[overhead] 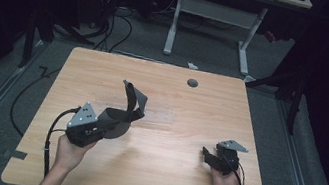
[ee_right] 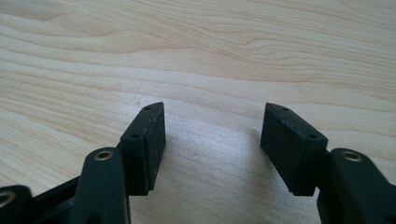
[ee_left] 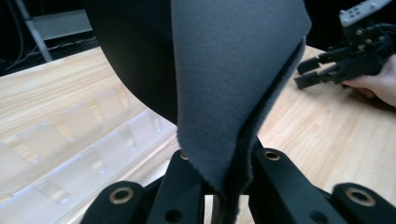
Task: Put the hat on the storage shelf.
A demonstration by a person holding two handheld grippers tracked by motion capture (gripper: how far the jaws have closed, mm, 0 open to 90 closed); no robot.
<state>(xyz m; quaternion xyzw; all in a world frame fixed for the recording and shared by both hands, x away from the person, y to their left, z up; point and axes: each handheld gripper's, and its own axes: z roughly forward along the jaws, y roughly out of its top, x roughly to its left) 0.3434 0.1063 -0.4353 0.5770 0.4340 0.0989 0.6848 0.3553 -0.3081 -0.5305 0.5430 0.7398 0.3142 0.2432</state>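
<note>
- Nearest the bottom edge of the high view, two forearms are seen coming in over the near side of the wooden tabletop [overhead: 154, 172], each hand wrapped around a hand-held gripper.
- The left hand-held gripper [overhead: 105, 125] is clamped tight on a dark grey piece of fabric [overhead: 130, 109]; in the left gripper view the cloth [ee_left: 224, 93] is pinched right between the two black jaws, with its edge folded over itself.
- The fabric is held up off the wood on the left half of the tabletop, roughly midway from near edge to far edge. One strip of it curls upward and another part droops toward the surface; whether the low part touches the wood can't really be told.
- The right hand-held gripper [overhead: 206, 155] is kept low over the near right part of the tabletop, well apart from the cloth. Its jaws are spread wide, and nothing but bare wood grain [ee_right: 210, 56] is seen between the pads [ee_right: 154, 140] in the right gripper view.
- That same right hand-held gripper [ee_left: 322, 70] is also caught in the left gripper view, off to the upper right, with a hand behind it.
- Farther back, a small round grey grommet [overhead: 192, 83] is set into the tabletop near its far edge.
- Beyond that, the white legs of another desk [overhead: 211, 29] and some cables on grey carpet are visible.
</note>
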